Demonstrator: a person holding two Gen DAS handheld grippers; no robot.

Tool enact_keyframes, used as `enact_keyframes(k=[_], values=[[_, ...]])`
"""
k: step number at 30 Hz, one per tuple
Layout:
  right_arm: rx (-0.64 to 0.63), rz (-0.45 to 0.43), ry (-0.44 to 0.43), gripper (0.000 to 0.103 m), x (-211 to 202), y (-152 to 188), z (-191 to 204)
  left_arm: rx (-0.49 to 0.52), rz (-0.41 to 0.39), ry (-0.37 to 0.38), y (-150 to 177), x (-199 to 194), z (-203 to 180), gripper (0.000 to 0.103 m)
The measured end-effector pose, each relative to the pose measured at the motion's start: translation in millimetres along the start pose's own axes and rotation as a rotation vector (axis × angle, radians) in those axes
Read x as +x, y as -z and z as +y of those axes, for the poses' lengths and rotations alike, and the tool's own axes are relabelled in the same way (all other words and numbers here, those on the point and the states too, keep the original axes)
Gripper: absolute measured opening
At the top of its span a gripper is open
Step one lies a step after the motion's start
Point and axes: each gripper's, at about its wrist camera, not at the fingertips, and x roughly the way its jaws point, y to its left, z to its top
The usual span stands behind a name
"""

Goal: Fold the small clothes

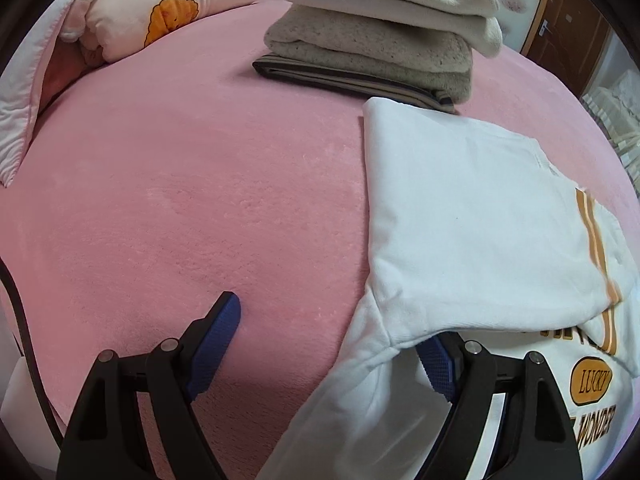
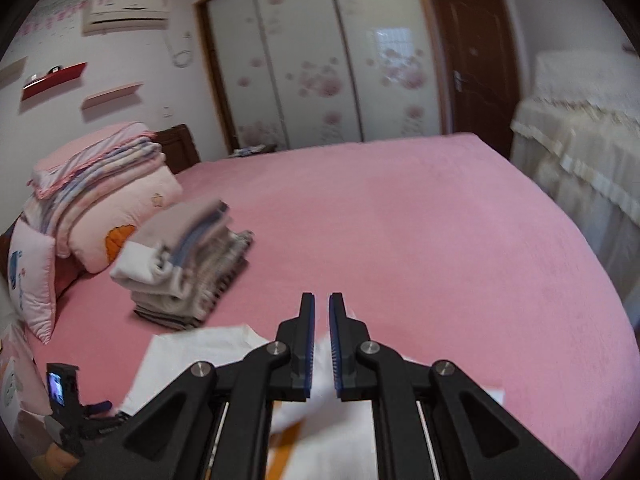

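Note:
A white shirt (image 1: 460,216) with an orange "LUCKY" print lies on the pink bed (image 1: 180,200), its right part folded over. My left gripper (image 1: 328,324) stands wide open over the shirt's lower left. One sleeve (image 1: 340,408) runs down between the jaws, and the right blue pad (image 1: 438,364) is tucked under a fold of cloth without pressing on it. In the right wrist view my right gripper (image 2: 322,320) is nearly shut, with blurred white cloth of the shirt (image 2: 320,368) pinched low between its pads. The rest of the shirt (image 2: 192,348) spreads below it.
A stack of folded clothes (image 1: 372,40) sits at the far edge of the shirt, seen also as the stack (image 2: 188,264). Pillows and quilts (image 2: 92,200) are piled at the head of the bed. A wardrobe (image 2: 312,64) and a covered cabinet (image 2: 580,132) stand beyond the bed.

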Motion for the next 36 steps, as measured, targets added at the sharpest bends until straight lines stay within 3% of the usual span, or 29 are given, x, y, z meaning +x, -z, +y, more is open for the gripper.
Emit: enact_keyframes(k=[3,8,9,13,18,21,24,25,27,32,36], values=[[0.061,0.091,0.023,0.007,17,28,-19,0.022,0.002,-0.003,0,0,-1,0.083],[0.156,0.245,-0.052,0.008,52,50,-27,0.034,0.009,0.003,-1,1,1,0.083],[0.171,0.263,-0.049,0.008,59,51,-28,0.035,0.009,0.005,-1,1,1,0.083],[0.233,0.32,-0.034,0.027,81,60,-48,0.032,0.008,0.019,0,-1,3,0.083],[0.262,0.4,0.006,0.028,109,69,-70,0.041,0.002,0.026,1,0,4,0.083],[0.297,0.448,-0.014,0.028,119,77,-78,0.037,0.004,0.032,1,1,5,0.083],[0.316,0.458,-0.044,0.027,120,84,-80,0.037,0.005,0.031,0,2,5,0.083],[0.314,0.453,-0.044,0.017,117,85,-80,0.035,0.006,0.03,0,2,5,0.083],[0.294,0.442,-0.025,0.007,108,84,-79,0.03,0.008,0.03,-2,2,6,0.083],[0.256,0.382,-0.017,0.004,73,71,-73,0.011,0.014,0.038,-5,4,8,0.083],[0.169,0.368,0.043,0.002,59,69,-62,0.01,0.017,0.035,-6,6,8,0.083]])
